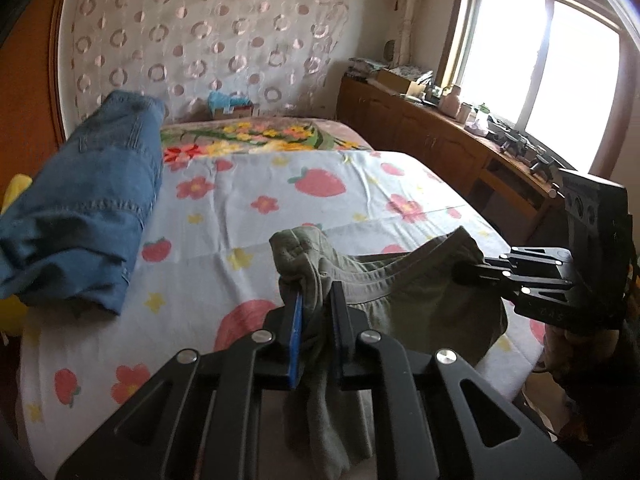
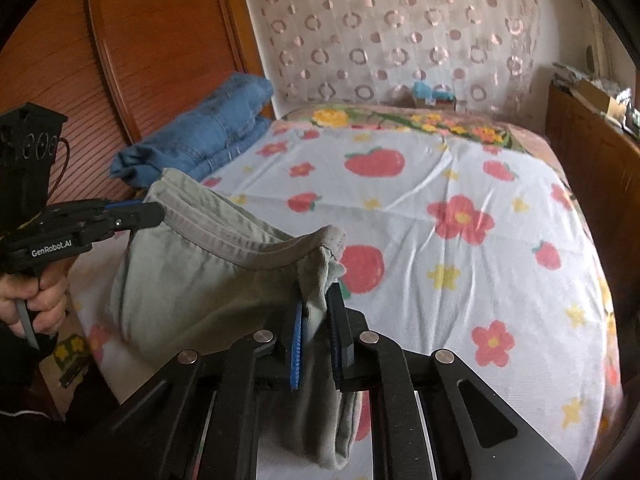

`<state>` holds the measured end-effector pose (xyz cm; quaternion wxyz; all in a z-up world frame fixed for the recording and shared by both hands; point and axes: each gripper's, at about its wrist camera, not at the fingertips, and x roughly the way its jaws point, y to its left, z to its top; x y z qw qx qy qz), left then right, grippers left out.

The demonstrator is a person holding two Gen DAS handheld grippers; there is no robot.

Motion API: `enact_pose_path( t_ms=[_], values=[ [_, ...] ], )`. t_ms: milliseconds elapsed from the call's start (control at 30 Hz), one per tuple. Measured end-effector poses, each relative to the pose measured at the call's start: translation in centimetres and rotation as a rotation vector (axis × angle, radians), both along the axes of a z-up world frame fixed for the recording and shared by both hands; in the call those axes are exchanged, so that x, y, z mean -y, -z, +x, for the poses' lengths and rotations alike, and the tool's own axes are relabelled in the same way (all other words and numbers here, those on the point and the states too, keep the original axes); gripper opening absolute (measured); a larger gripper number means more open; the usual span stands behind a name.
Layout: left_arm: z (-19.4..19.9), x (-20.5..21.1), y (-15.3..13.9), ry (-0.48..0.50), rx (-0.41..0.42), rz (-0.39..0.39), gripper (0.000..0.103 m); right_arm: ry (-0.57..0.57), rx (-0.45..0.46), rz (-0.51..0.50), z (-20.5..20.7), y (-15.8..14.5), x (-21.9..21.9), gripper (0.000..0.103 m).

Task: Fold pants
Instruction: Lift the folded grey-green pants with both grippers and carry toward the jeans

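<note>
Two grippers in my views, one pair of olive-green pants, one folded stack of blue jeans, one bed. My left gripper (image 1: 316, 304) sits low centre of the left wrist view, jaws nearly closed, pinching one end of the pants (image 1: 404, 280) waistband between a blue ribbed pad and a black one; soft knit cloth bunches above the fingertips and hangs limp below them. My right gripper (image 2: 318, 308) shows the same at low centre of its own view: jaws almost together, clamped on the other waistband end, cloth wadded over the tips. Between the two, the ribbed elastic waistband sags in a shallow curve, held off the bedsheet (image 2: 440, 184) at the near edge of the bed. The pants legs drop out of frame at the bottom, so I cannot see their length or how they lie. Sheet is thin, creased cotton printed with strawberries and flowers. The jeans (image 1: 92, 200), heavy seamed denim, lie at the left of the left wrist view, partly cut by the frame edge. A hand (image 2: 36, 304) at lower left grips the left gripper's handle. Window (image 1: 540, 60) at upper right is blown out white.
</note>
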<state>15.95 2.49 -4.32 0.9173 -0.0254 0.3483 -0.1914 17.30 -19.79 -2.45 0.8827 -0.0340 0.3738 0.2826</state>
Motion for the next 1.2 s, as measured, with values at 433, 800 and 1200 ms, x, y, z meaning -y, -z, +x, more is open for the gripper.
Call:
enact_pose_path(
  t_ms=[433, 800, 1200],
  values=[
    [-2.2, -0.3, -3.6, -0.003, 0.095, -0.023, 0.009, 0.006, 0.087, 0.023, -2.1, -3.7, 0.6, 0.008],
    [-3.0, -2.1, -7.2, -0.039, 0.194, -0.024, 0.009, -0.033, 0.197, -0.008, -2.8, -8.1, 0.1, 0.008],
    [-2.0, -5.6, -10.5, -0.111, 0.263, -0.006, 0.009, -0.103, 0.288, -0.038, -0.6, -12.7, -3.4, 0.008]
  ],
)
